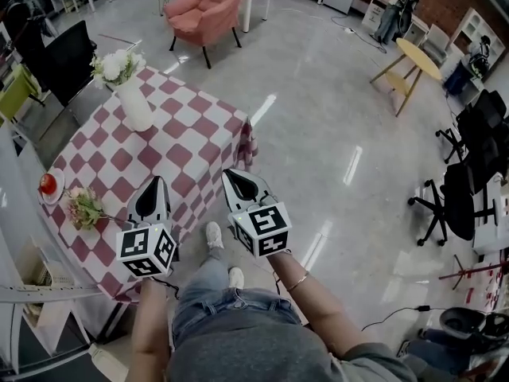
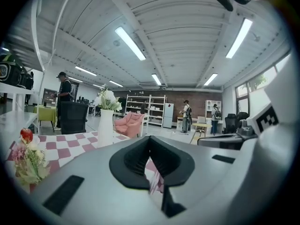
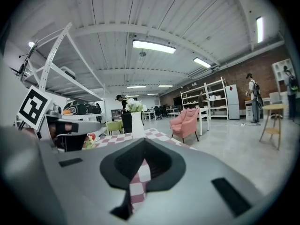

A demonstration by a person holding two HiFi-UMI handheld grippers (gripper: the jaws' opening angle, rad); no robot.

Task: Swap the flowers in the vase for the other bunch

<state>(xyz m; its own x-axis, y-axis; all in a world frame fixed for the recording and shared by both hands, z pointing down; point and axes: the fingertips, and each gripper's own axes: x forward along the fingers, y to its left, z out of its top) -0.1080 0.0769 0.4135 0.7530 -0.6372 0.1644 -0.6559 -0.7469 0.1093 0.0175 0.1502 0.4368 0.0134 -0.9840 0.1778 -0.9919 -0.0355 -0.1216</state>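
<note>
A white vase with white flowers stands at the far end of the red-and-white checked table. The other bunch, pink flowers, lies on the cloth at the near left. My left gripper hovers over the table's near edge, just right of that bunch, shut and holding nothing. My right gripper is beside it over the table's near right corner, also shut and holding nothing. In the left gripper view the vase and pink bunch lie ahead of the left gripper. Beyond the right gripper the vase also shows.
A plate with a red apple sits left of the pink bunch. A white shelf frame stands at the table's near left. A black chair is behind the table, a pink armchair beyond, a yellow table and office chairs to the right.
</note>
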